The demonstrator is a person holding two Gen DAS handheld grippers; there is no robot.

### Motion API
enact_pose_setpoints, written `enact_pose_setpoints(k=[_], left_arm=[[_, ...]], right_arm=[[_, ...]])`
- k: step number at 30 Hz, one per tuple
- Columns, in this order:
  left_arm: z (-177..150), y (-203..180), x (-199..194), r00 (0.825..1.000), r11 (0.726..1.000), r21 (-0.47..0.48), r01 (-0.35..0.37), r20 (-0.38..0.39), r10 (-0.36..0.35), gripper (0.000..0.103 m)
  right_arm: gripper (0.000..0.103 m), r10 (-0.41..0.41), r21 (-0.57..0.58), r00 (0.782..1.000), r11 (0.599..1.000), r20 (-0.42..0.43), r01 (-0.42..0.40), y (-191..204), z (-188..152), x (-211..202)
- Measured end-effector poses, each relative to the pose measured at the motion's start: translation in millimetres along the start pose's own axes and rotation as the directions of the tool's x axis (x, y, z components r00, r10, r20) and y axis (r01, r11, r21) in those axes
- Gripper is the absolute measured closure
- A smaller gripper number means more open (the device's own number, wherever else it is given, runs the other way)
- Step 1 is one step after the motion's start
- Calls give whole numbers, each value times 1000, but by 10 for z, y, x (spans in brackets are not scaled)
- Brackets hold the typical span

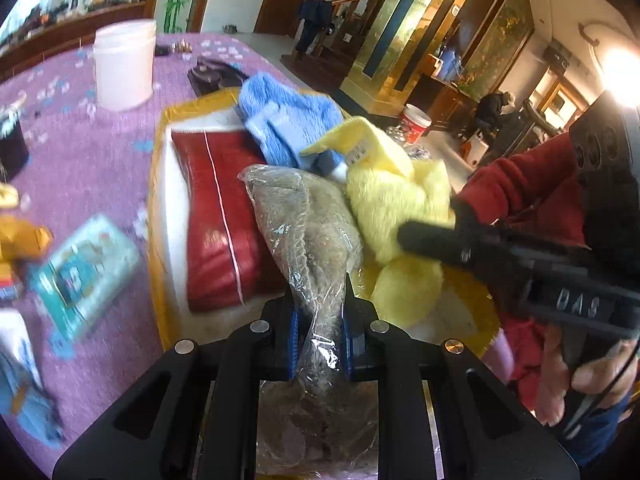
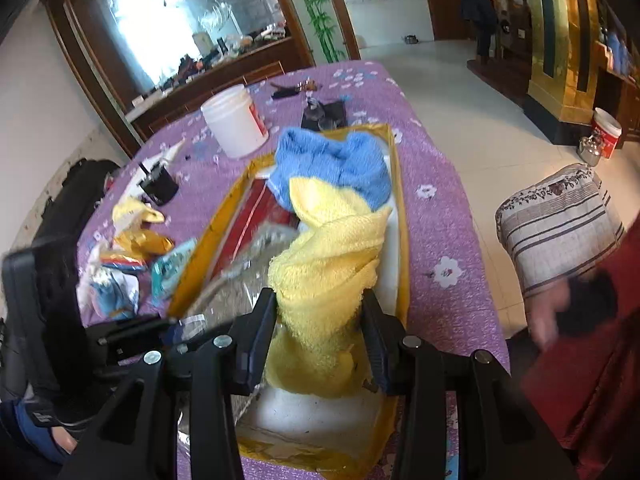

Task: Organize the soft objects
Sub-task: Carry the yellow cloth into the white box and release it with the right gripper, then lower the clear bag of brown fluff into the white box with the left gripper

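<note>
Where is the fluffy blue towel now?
The fluffy blue towel lies at the far end of the yellow-rimmed box, behind the yellow towel.

- Both grippers are built of black angular links joined by round silver screws.
- Blue pads (image 1: 294,330) line the fingers.
- A red knitted sleeve (image 1: 516,184) is worn.
- Raised letters are moulded into the right gripper (image 1: 404,236).
</note>
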State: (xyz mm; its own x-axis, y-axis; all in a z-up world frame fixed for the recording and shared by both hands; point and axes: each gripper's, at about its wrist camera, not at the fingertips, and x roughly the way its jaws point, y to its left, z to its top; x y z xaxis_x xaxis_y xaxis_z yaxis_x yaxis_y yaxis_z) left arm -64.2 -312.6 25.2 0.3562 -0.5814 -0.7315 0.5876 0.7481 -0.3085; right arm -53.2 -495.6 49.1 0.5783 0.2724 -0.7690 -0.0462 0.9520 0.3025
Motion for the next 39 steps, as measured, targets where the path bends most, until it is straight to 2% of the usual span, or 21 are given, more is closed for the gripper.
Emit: enact_pose_setpoints(k=[2,6,9,17,22,24,26,28,31,34,37,39], left_arm=[[23,32,48,1000,1000,10,-13,-11,13,88],[-6,152,111,999,1000,-22,18,-49,-19,88],[-31,114,106,999,1000,5,5,-41,-4,88],[-4,122,124,998,999,21,34,-46,-33,88],[-15,131,85,998,999,11,38,-41,-37,83],[-19,131,83,1000,1000,20,14,-26,-14,83],[-10,133,92,1000,1000,30,-2,-20,3,78],[-14,126,113,1000,999,47,1,-19,0,77],[-23,104,106,1000,997,72,-21,-14,23,77],[-31,65,110,997,993,92,-72,-7,73,77],[-39,56,94,993,989,97,-115,-1,115,77],[-30,64,55,991,987,93,-132,8,132,77]], right_arm=[[61,3,2,1000,1000,-16,-3,-11,-17,50],[61,6,9,999,1000,-52,-6,-14,-84,139],[61,2,4,999,1000,-46,-2,1,-104,120],[61,11,25,1000,1000,-25,-11,-31,-103,-35],[61,4,16,1000,1000,27,-4,-22,-75,-197],[61,-16,4,998,1000,58,16,-22,-43,-233],[61,-37,-4,994,999,99,38,-19,-7,-237],[61,-40,-10,990,999,134,42,-66,49,-207],[61,-124,-14,966,991,228,131,-109,151,-226],[61,-130,17,948,991,290,131,-191,283,-226],[60,-172,32,942,985,288,169,-269,389,-84],[60,-133,41,954,991,270,127,-313,428,41]])
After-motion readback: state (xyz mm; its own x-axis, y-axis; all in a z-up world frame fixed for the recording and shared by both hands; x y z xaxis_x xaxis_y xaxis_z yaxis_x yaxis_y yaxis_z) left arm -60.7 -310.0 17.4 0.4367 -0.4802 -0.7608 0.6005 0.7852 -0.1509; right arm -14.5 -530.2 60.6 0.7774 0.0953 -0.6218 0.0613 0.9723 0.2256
